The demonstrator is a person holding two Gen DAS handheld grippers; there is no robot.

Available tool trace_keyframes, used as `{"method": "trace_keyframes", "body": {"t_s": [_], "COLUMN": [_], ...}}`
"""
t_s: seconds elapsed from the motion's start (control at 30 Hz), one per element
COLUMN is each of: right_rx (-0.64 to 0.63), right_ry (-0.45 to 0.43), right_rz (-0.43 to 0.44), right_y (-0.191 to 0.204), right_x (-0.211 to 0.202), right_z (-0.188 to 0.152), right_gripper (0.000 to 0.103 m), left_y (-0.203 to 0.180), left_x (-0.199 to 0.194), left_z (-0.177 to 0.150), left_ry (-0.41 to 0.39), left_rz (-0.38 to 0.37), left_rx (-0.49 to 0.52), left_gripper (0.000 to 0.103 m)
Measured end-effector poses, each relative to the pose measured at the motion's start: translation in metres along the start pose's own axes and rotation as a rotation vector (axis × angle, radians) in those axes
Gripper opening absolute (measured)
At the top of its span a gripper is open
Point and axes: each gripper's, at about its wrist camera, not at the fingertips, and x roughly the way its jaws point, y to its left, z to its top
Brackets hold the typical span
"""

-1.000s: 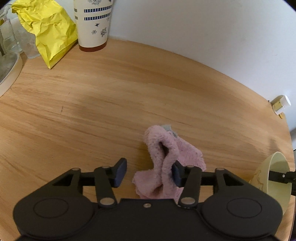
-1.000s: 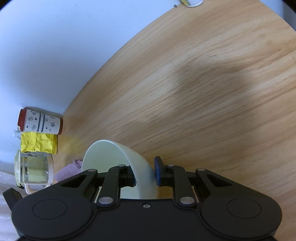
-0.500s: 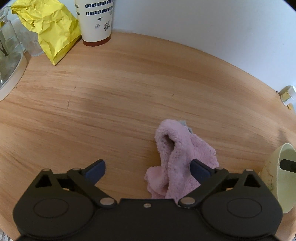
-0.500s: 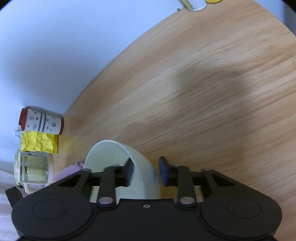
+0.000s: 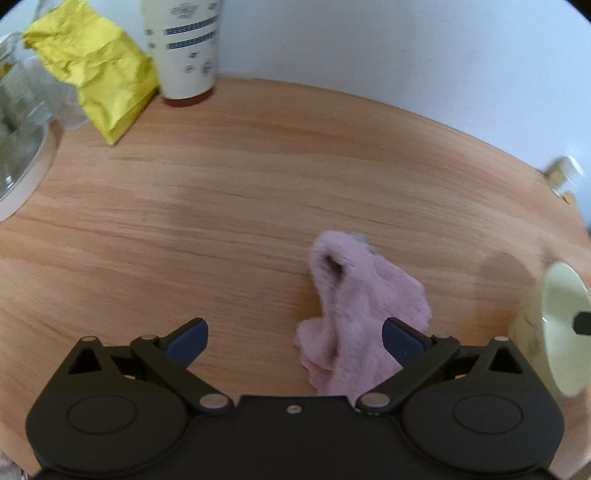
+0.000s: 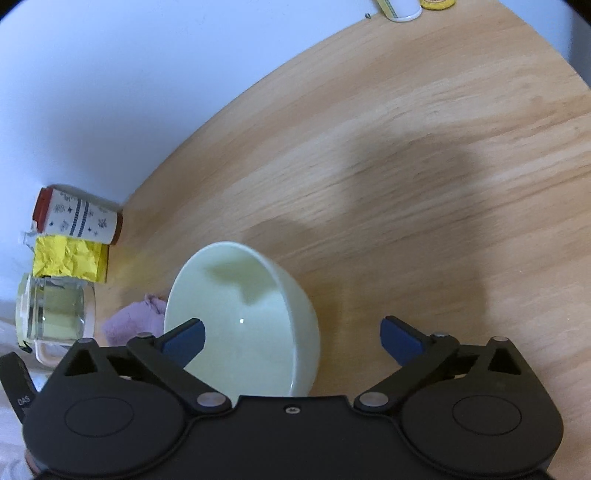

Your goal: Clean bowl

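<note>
A pale green bowl (image 6: 240,317) rests on the wooden table (image 6: 406,147), its opening turned toward the camera. My right gripper (image 6: 293,339) is open, with its left fingertip (image 6: 184,338) over the bowl's inside and the right one off to the side, touching nothing. The bowl (image 5: 561,325) also shows at the right edge of the left wrist view. A crumpled pink cloth (image 5: 354,306) lies on the table just left of the bowl. My left gripper (image 5: 295,339) is open above the cloth's near end, its right fingertip (image 5: 400,338) over the cloth.
A floral paper cup (image 5: 184,48), a crumpled yellow bag (image 5: 99,81) and a glass jar (image 6: 55,314) stand at the table's far left by the white wall. Small white and yellow items (image 6: 402,7) sit at the far right edge. The round table's rim curves close behind.
Both grippers have opened. The left one let go of the pink cloth, which stays on the table. The right one released the bowl's rim and drew back a little.
</note>
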Motion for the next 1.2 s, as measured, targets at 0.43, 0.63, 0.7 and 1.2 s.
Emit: {"method": "trace_keyframes", "body": {"t_s": [0.43, 0.63, 0.7, 1.2], "right_rx": [-0.194, -0.143, -0.156, -0.280], "right_ry": [-0.165, -0.204, -0.224, -0.233], "right_rz": [-0.176, -0.193, -0.198, -0.205], "right_y": [0.053, 0.061, 0.066, 0.094], "right_x": [-0.056, -0.086, -0.098, -0.154], "right_z": [-0.042, -0.075, -0.087, -0.143], "right_gripper": [0.103, 0.103, 0.103, 0.103], "left_y": [-0.010, -0.024, -0.026, -0.062], "left_x": [-0.051, -0.095, -0.109, -0.180], "left_z": [-0.010, -0.027, -0.031, -0.074], "left_ry": [0.036, 0.000, -0.012, -0.080], "left_rz": [-0.070, -0.066, -0.063, 0.032], "left_rx": [0.072, 0.151, 0.168, 0.139], "left_gripper": [0.103, 0.103, 0.103, 0.102]}}
